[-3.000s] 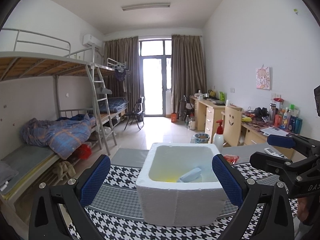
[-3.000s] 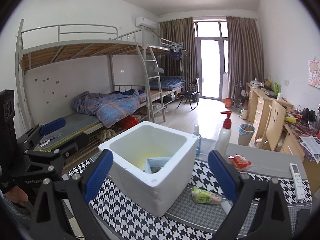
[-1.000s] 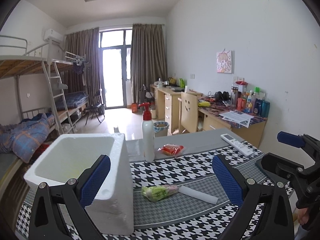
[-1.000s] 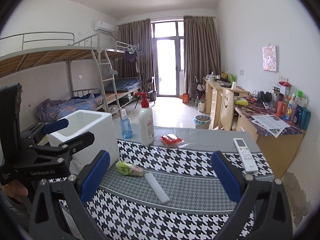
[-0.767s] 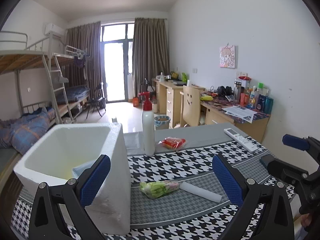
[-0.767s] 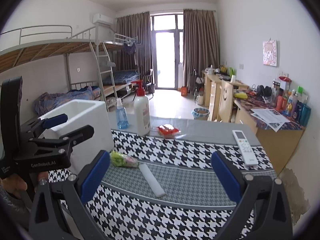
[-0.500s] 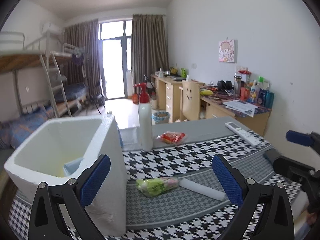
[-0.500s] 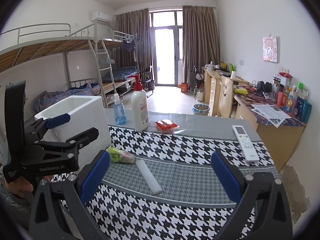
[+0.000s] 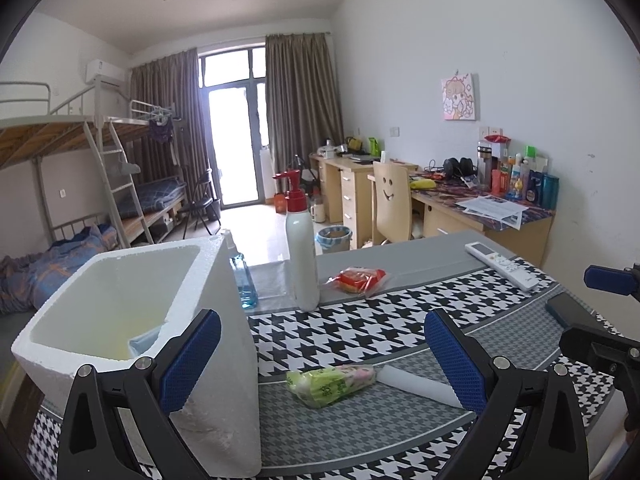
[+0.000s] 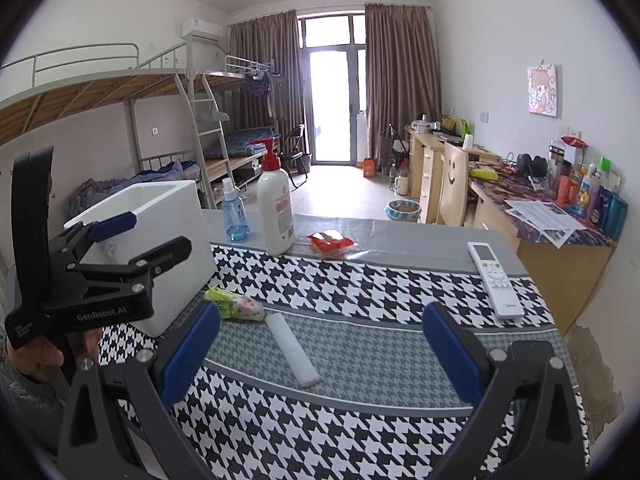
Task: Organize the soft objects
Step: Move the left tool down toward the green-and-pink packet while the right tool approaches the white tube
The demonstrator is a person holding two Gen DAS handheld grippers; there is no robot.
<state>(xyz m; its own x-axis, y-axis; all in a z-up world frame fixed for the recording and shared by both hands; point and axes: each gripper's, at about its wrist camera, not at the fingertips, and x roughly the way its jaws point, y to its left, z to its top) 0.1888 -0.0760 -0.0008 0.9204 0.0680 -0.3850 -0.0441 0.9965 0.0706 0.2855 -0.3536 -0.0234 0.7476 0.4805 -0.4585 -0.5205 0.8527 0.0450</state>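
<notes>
A green soft packet [image 9: 331, 383] lies on the grey strip of the houndstooth cloth, next to a white foam stick [image 9: 420, 385]. Both also show in the right wrist view: the packet [image 10: 234, 307], the stick [image 10: 292, 349]. A red packet [image 9: 357, 279] lies farther back, beside the pump bottle. The white foam box [image 9: 120, 320] stands at the left with a pale blue item inside. My left gripper [image 9: 320, 360] is open and empty, just in front of the green packet. My right gripper [image 10: 320, 352] is open and empty above the stick.
A white pump bottle [image 9: 301, 248] and a blue spray bottle [image 10: 236, 216] stand behind the box. A white remote [image 10: 495, 276] lies at the right. A dark phone [image 9: 568, 312] lies near the table's right edge. Bunk beds, desks and a chair stand beyond.
Both grippers swung right, away from the foam box, and now face the green packet and foam stick. Both stayed open and empty.
</notes>
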